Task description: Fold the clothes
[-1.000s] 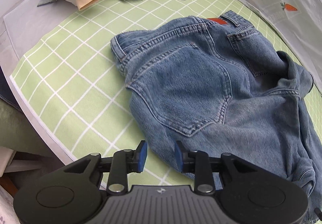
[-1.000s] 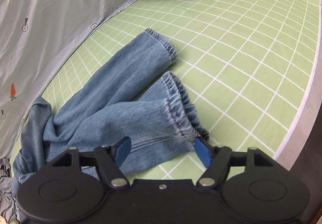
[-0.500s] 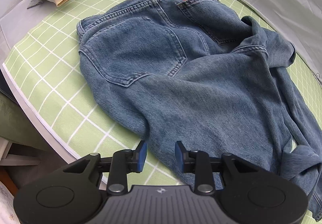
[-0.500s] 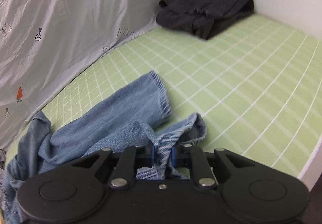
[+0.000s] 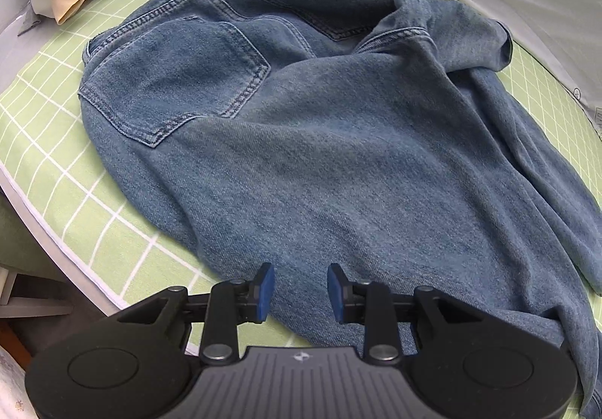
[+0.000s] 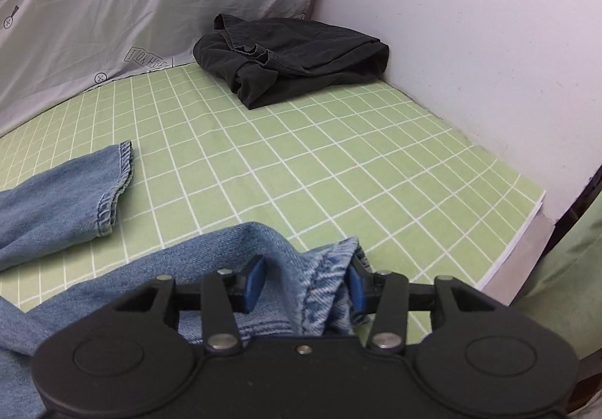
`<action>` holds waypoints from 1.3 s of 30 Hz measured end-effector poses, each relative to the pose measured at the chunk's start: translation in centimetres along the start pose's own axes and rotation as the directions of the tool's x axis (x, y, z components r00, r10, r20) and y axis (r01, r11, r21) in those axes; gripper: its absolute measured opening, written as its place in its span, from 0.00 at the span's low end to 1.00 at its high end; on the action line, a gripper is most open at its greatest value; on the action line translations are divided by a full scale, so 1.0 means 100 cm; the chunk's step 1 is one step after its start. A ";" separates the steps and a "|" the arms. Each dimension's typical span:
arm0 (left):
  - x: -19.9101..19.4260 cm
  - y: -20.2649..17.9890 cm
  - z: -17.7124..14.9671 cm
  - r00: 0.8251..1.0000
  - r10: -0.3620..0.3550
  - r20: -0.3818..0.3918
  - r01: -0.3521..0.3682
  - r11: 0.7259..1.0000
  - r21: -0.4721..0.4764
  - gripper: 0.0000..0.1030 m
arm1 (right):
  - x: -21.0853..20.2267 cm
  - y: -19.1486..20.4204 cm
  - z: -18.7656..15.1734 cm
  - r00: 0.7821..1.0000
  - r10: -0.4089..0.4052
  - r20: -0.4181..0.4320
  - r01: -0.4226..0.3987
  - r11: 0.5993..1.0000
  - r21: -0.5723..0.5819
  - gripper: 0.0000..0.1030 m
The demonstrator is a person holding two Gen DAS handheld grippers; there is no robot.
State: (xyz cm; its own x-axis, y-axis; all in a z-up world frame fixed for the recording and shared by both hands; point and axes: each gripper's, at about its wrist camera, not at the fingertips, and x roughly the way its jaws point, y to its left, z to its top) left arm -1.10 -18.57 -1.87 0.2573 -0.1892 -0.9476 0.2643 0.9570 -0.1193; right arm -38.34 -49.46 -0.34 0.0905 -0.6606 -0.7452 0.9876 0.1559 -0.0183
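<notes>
right now my left gripper (image 5: 297,291) hangs over the jeans (image 5: 320,140) spread on the green checked bed sheet (image 5: 45,140), jaws narrow, nothing between them. my right gripper (image 6: 303,281) has one jeans cuff (image 6: 331,280) between its opening jaws. other cuff (image 6: 113,189) lies flat nearby, black garment (image 6: 289,58) by the wall.

- Green sheet (image 6: 338,163) with a white grid covers the bed.
- Grey fabric panel (image 6: 150,5) printed with carrots stands along the bed's far side.
- White wall (image 6: 470,43) meets the panel at the corner.
- Grey edge strip (image 5: 49,231) borders the sheet in the left wrist view.
</notes>
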 end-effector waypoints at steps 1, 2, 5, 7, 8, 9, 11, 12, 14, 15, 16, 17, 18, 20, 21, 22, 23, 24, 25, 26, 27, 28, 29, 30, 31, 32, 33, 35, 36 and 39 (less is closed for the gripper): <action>0.000 -0.002 -0.001 1.000 0.002 -0.001 -0.002 1.000 0.002 0.33 | 0.001 -0.002 -0.001 1.000 0.012 -0.007 -0.011 1.000 0.027 0.50; 0.000 -0.005 -0.002 1.000 0.005 -0.002 -0.005 1.000 0.002 0.33 | 0.003 -0.003 -0.002 1.000 0.023 -0.013 -0.022 0.998 0.054 0.55; 0.001 -0.009 -0.004 1.000 0.013 -0.005 -0.013 1.000 -0.003 0.33 | 0.007 -0.008 -0.008 0.999 0.036 -0.037 -0.032 0.994 0.100 0.62; 0.001 -0.012 -0.005 1.000 0.018 -0.006 -0.018 1.000 0.000 0.33 | 0.008 -0.011 -0.013 0.998 0.046 -0.049 -0.040 0.993 0.115 0.65; 0.001 -0.014 -0.005 1.000 0.020 -0.006 -0.020 1.000 0.004 0.33 | 0.009 -0.013 -0.015 0.997 0.051 -0.050 -0.045 0.992 0.116 0.67; 0.001 -0.016 -0.004 1.000 0.022 -0.006 -0.022 1.000 0.008 0.33 | 0.010 -0.013 -0.017 0.997 0.055 -0.056 -0.048 0.992 0.114 0.69; 0.003 -0.020 -0.005 1.000 0.024 -0.010 -0.024 1.000 0.015 0.33 | 0.012 -0.014 -0.020 0.996 0.064 -0.067 -0.057 0.992 0.111 0.64; 0.004 -0.022 -0.005 1.000 0.024 -0.014 -0.023 1.000 0.019 0.33 | 0.013 -0.015 -0.021 0.994 0.080 -0.069 -0.072 0.991 0.111 0.35; 0.006 -0.026 -0.004 1.000 0.023 -0.018 -0.023 0.999 0.028 0.33 | 0.014 -0.018 -0.017 0.989 0.121 -0.083 -0.111 0.987 0.116 0.16; 0.007 -0.029 -0.004 1.000 0.023 -0.017 -0.022 0.999 0.033 0.33 | 0.013 -0.018 -0.011 0.988 0.130 -0.082 -0.120 0.985 0.121 0.16; 0.007 -0.032 -0.004 1.000 0.022 -0.016 -0.022 0.999 0.038 0.33 | 0.012 -0.019 -0.004 0.988 0.137 -0.071 -0.128 0.984 0.124 0.15; 0.007 -0.034 -0.004 1.000 0.023 -0.014 -0.022 0.999 0.041 0.33 | 0.013 -0.020 0.004 0.987 0.149 -0.064 -0.141 0.982 0.124 0.15; 0.007 -0.036 -0.003 1.000 0.024 -0.011 -0.023 0.999 0.045 0.33 | 0.015 -0.022 0.015 0.985 0.165 -0.056 -0.156 0.979 0.134 0.15; 0.008 -0.039 -0.001 1.000 0.025 -0.008 -0.025 0.998 0.049 0.33 | 0.026 -0.023 0.038 0.976 0.209 -0.054 -0.196 0.963 0.187 0.15; 0.008 -0.041 0.000 1.000 0.025 -0.007 -0.025 0.999 0.049 0.33 | 0.034 -0.021 0.051 0.971 0.235 -0.055 -0.218 0.951 0.220 0.16; 0.008 -0.042 0.001 1.000 0.025 -0.006 -0.025 0.999 0.048 0.33 | 0.041 -0.016 0.063 0.967 0.245 -0.063 -0.225 0.946 0.235 0.16; 0.007 -0.042 0.002 1.000 0.025 -0.005 -0.025 0.999 0.047 0.33 | 0.048 -0.011 0.075 0.965 0.254 -0.073 -0.229 0.941 0.248 0.18; 0.007 -0.043 0.004 1.000 0.026 -0.002 -0.026 0.999 0.046 0.33 | 0.052 -0.004 0.085 0.963 0.261 -0.068 -0.235 0.936 0.261 0.23; 0.006 -0.043 0.005 1.000 0.027 0.001 -0.027 0.999 0.045 0.33 | 0.056 0.004 0.095 0.962 0.268 -0.061 -0.242 0.931 0.274 0.25; 0.005 -0.043 0.006 1.000 0.029 0.005 -0.029 0.999 0.043 0.33 | 0.059 0.011 0.105 0.960 0.275 -0.054 -0.248 0.925 0.287 0.36; 0.004 -0.042 0.008 0.999 0.032 0.009 -0.032 0.999 0.039 0.33 | 0.058 0.016 0.111 0.955 0.297 -0.022 -0.276 0.911 0.307 0.52; 0.003 -0.041 0.009 0.999 0.035 0.013 -0.035 0.999 0.033 0.34 | 0.056 0.019 0.117 0.947 0.320 0.016 -0.308 0.894 0.326 0.57; 0.002 -0.039 0.010 0.999 0.039 0.016 -0.040 0.999 0.024 0.34 | 0.054 0.019 0.119 0.933 0.358 0.045 -0.350 0.870 0.348 0.61; 0.002 -0.038 0.012 0.999 0.043 0.019 -0.044 0.999 0.013 0.35 | 0.053 0.019 0.120 0.915 0.396 0.074 -0.394 0.842 0.368 0.61; 0.002 -0.036 0.014 0.999 0.046 0.019 -0.046 0.999 -0.001 0.37 | 0.052 0.018 0.120 0.895 0.433 0.103 -0.438 0.812 0.387 0.61; 0.003 -0.034 0.017 0.999 0.047 0.019 -0.046 0.999 -0.014 0.38 | 0.051 0.017 0.121 0.873 0.468 0.134 -0.480 0.779 0.403 0.59; 0.004 -0.033 0.019 0.999 0.048 0.019 -0.047 0.999 -0.028 0.38 | 0.050 0.017 0.119 0.877 0.460 0.138 -0.474 0.785 0.398 0.52; 0.006 -0.030 0.023 0.999 0.049 0.020 -0.048 0.998 -0.047 0.38 | 0.043 0.018 0.112 0.920 0.369 0.136 -0.393 0.863 0.319 0.38; 0.007 -0.030 0.026 0.999 0.049 0.021 -0.048 0.997 -0.052 0.38 | 0.040 0.017 0.105 0.940 0.313 0.137 -0.339 0.903 0.263 0.29; 0.012 -0.033 0.034 0.999 0.048 0.019 -0.047 0.997 -0.057 0.38 | 0.042 0.009 0.085 0.960 0.268 0.086 -0.280 0.938 0.203 0.26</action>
State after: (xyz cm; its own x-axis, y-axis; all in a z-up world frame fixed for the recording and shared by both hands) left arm 1.47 -22.70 -1.60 0.2872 -0.1469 -0.9465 0.1985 0.9759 -0.0913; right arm -35.95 -58.30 2.15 0.3625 -0.6554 -0.6626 0.9273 0.1827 0.3267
